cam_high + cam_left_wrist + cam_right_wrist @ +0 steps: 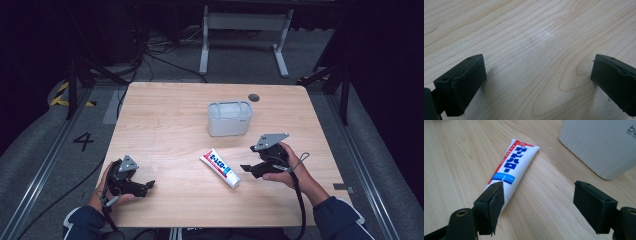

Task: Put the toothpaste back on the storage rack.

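Wooden surface, two things on it. Toothpaste tube, white with blue lettering and red edging, lies flat near the middle, slanted, cap end toward the person's side. Translucent white plastic container stands upright beyond it, toward the far edge, apart from the tube. Small dark round disc sits in the surface near the far edge, right of the container.

Left tongs in the person's left hand, low over the near-left part of the surface, well apart from the tube. Left gripper view: jaws wide apart, bare wood grain between them, nothing gripped.

Right tongs in the right hand, just right of the tube's cap end, pointing toward it. Right gripper view: right tongs spread wide, nothing clamped. Tube runs away from the camera, crimped end far; one jaw sits in front of the tube's near end and hides the cap, can't tell whether it touches. Other jaw over bare wood. Container at upper right, near the tube's far end but not touching.

Cable trails from the right tongs back along the forearm. Dark sleeves at the near edge in the high view.
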